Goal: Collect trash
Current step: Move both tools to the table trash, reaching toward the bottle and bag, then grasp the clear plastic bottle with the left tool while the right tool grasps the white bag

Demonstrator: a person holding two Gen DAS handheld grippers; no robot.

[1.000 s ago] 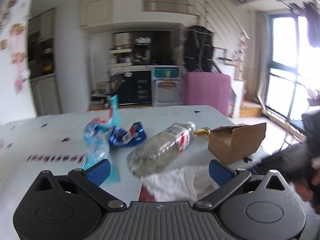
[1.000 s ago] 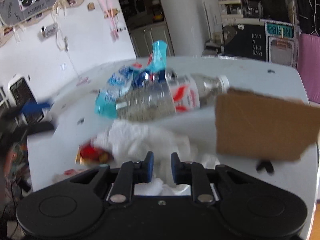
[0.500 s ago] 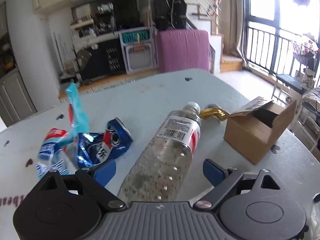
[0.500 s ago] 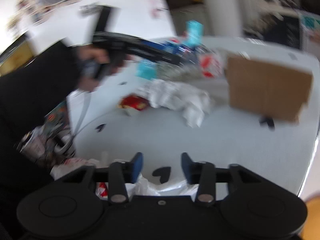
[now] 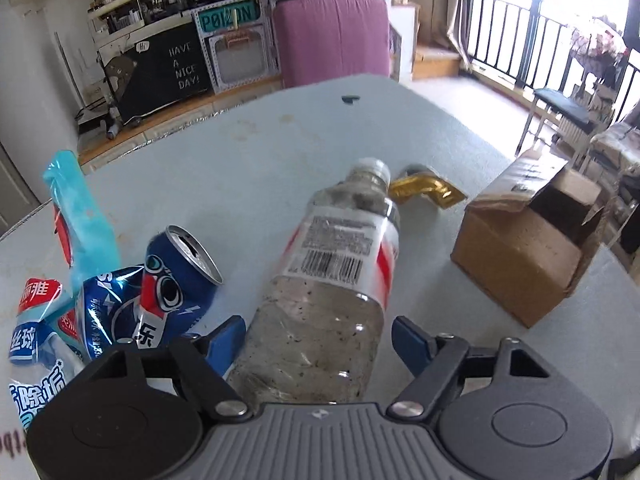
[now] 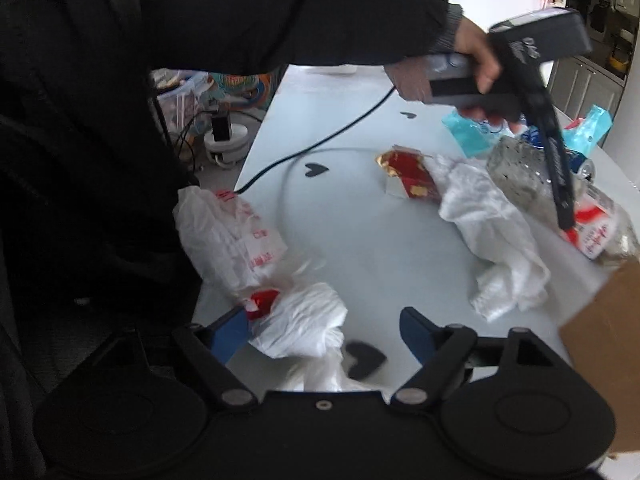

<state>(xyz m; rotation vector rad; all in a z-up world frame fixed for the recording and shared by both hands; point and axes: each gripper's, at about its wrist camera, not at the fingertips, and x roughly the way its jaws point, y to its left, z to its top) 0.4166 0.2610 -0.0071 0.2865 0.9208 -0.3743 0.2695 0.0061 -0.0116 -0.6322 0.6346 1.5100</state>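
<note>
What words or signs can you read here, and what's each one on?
"HAVE A NICE DAY!": black board.
"HI": speech bubble on that board.
"P0I" then "ON": teal sign, middle hidden.
"丝球", "除垢": blue pouch.
"乐": can.
Barcode and small print: bottle, too small to read.
Red print: plastic bag, blurred.
Box label: too small.

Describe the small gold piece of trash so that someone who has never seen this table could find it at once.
On the pale table, find the open cardboard box and the clear plastic bottle lying on its side. The gold wrapper lies between them, just past the bottle's white cap. It is the only shiny gold, crumpled scrap there.
</note>
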